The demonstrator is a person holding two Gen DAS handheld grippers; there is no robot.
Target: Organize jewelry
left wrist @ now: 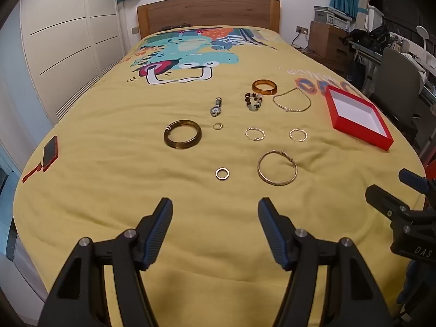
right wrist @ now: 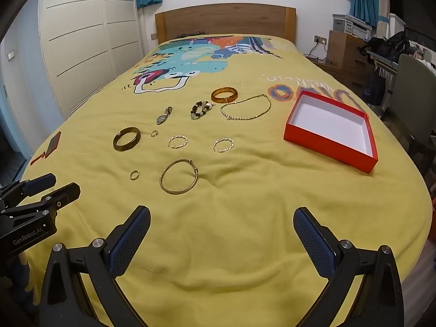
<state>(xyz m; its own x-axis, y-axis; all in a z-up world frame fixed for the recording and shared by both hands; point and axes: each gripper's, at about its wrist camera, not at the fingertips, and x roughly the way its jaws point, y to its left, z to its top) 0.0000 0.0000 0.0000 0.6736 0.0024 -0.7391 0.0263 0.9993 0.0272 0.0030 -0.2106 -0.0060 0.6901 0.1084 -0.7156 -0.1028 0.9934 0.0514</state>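
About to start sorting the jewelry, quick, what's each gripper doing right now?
Left gripper: open, holding nothing, above the yellow bedspread.
Right gripper: open, holding nothing, above the bedspread.

The left gripper (left wrist: 215,207) fills the lower frame of its own view, jaws spread wide and empty, tilted downward. The right gripper (right wrist: 222,216) does likewise, spread wider.

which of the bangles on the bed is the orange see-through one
The amber bangle, farthest up the bed beside the bead bracelet. The dark brown bangle is opaque, and the thin gold bangle nearest the grippers is plain metal.
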